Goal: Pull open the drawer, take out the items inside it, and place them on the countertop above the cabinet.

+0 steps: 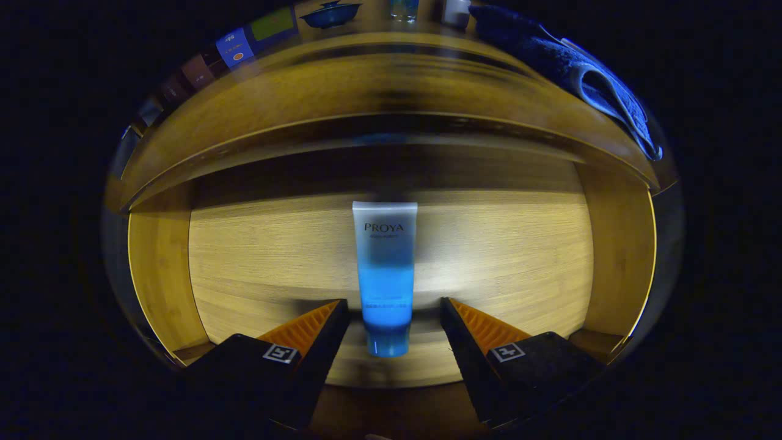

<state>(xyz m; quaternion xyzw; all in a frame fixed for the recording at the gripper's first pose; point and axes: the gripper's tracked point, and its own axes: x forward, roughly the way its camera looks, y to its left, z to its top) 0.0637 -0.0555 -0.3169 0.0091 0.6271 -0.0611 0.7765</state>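
Tube lies on the open drawer floor, its cap between the tool's spread, untouching fingers.

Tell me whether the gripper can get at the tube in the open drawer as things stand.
Probably yes. The gripper is open, its fingers on either side of the tube's cap end. The tube lies flat on the drawer floor, apart from the walls, with nothing lying on it.

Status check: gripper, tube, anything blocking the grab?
Gripper open, fingers straddling the tube's cap end, no contact. Tube flat on the open drawer floor, cap toward the gripper. Nothing in the way.
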